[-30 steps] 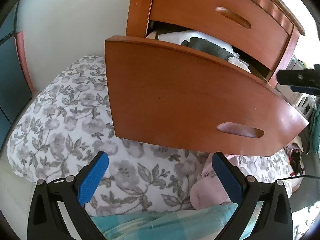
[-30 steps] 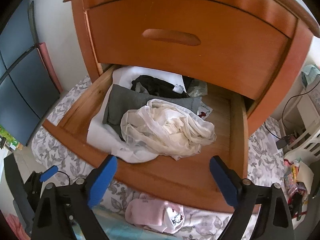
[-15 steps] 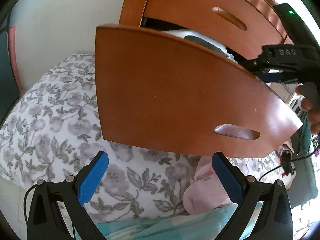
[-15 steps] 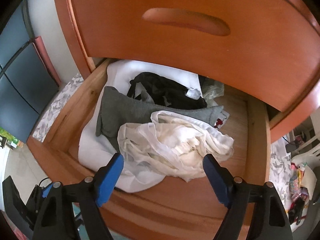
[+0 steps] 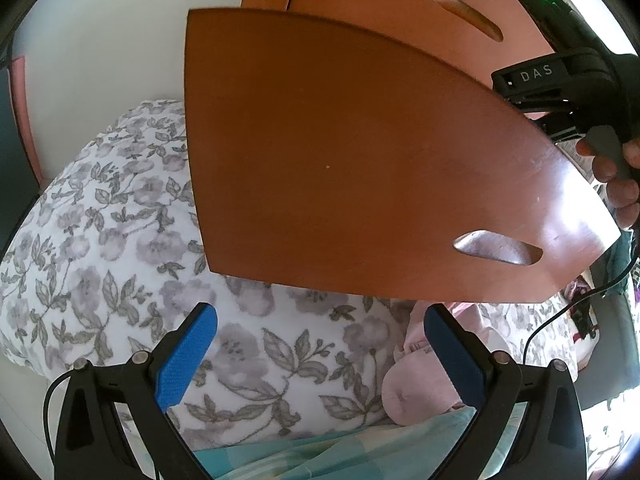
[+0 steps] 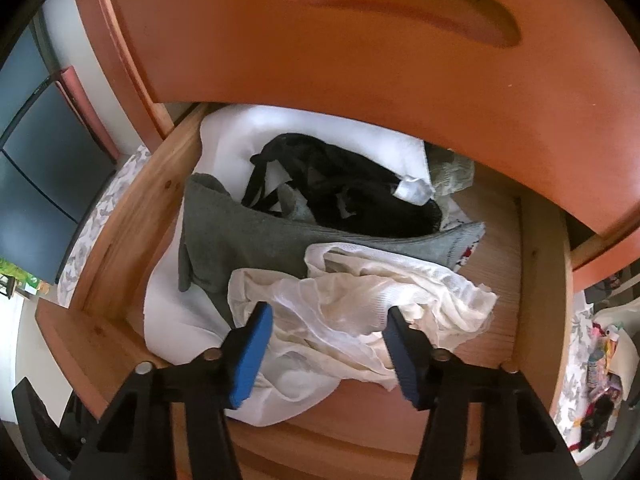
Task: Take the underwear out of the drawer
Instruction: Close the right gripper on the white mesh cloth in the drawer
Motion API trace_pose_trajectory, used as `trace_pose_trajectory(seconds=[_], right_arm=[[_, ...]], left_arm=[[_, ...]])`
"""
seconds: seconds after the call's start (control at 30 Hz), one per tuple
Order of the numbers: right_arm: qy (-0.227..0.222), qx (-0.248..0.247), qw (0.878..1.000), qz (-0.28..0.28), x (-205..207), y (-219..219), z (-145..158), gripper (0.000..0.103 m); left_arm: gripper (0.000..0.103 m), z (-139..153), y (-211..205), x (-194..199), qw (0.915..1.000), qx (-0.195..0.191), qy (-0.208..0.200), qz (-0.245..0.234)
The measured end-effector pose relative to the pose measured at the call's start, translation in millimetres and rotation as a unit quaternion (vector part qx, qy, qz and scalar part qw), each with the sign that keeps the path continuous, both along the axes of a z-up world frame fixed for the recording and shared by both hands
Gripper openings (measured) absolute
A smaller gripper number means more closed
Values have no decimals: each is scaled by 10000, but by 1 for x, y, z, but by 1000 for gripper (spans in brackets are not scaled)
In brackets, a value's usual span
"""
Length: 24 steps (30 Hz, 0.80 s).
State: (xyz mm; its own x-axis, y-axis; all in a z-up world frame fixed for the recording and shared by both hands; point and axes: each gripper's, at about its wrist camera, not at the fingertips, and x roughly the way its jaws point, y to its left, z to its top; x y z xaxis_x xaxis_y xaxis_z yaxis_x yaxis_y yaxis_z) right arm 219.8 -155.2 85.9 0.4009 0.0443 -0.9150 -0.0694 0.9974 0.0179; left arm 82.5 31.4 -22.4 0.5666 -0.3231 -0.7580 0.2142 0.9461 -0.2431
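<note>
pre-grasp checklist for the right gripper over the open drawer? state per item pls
1. Drawer open, clothes reachable: ok.
2. Right gripper lined up on target: ok; the cream garment lies between its fingers, on top of the pile.
3. Grip made: not ok; the jaws have just been closing, but whether the pads press the cloth cannot be told.
4. Target free of neighbours: cannot tell; the cream garment overlaps the grey garment and the white cloth, which may lift with it.
5. Left gripper out of the way: ok; open, empty, below the drawer front, over the floral bedding.
</note>
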Motion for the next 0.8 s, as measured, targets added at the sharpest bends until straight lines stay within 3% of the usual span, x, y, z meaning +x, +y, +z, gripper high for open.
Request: trace_pose_trajectory(seconds=[0.1, 0.47, 0.8], right_arm=[[40, 14, 10000, -11, 3, 1, -4, 51], [12, 165, 9998, -60, -1, -7, -7, 9], [-179, 301, 9991, -252, -21, -27, 11, 7]], left_arm=[[103, -2, 1, 1, 10000, 5, 47, -9], [103, -5, 1, 2, 9999, 74, 147, -28], [103, -3, -2, 0, 9997, 144, 171, -73]])
